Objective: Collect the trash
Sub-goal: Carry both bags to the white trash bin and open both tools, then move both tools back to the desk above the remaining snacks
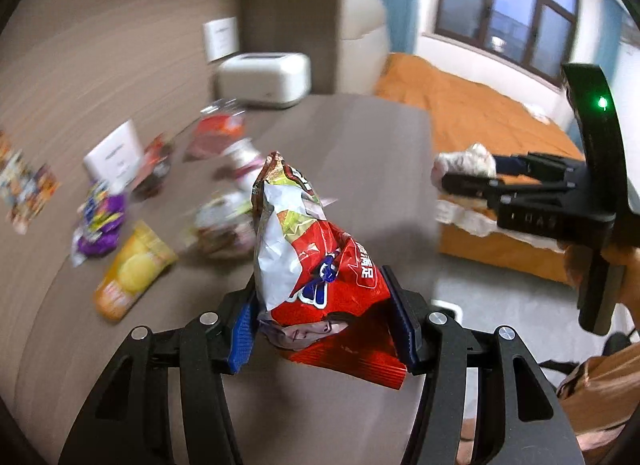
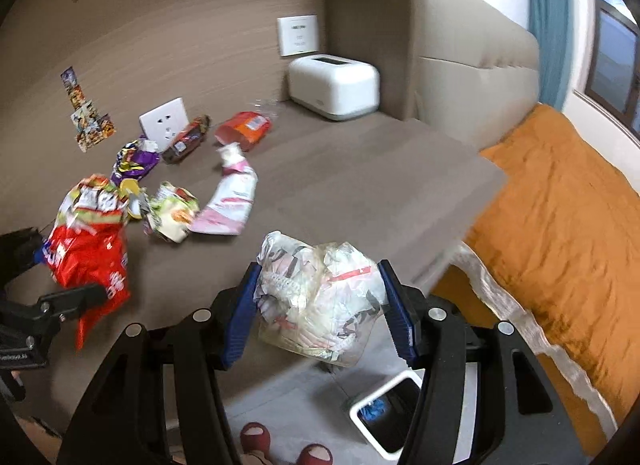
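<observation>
Red and crinkled, a chip bag [image 1: 320, 265] is being pinched between the blue pads of the left gripper [image 1: 324, 317], whose jaws are drawn in partway against the bag's lower half; the bag is being held clear above the brown table [image 1: 360, 169]. A crumpled clear-and-white wrapper [image 2: 320, 297] is being clamped in the same way by the right gripper [image 2: 320, 305], its jaws closed only as far as the bulky wad allows, over the table's near edge. Below it, on the floor, a white-rimmed bin [image 2: 388, 421] is being shown partly, just beside the table and near a pair of red slippers [image 2: 280, 445].

The carry-to-bin step is judged to be in hand: both pieces are lifted, neither is yet released. More trash is being left on the table, well apart from the grippers: a pink-and-white packet [image 2: 232, 201], a green-and-white packet [image 2: 172, 213], a purple wrapper [image 2: 134, 161], an orange packet [image 2: 244, 129] and a dark wrapper [image 2: 188, 139], with a yellow packet [image 1: 132, 269] seen from the left wrist.

For the next move, each load would need to be brought over the bin's opening and the jaws spread there; the light bags may cling to the pads.
</observation>
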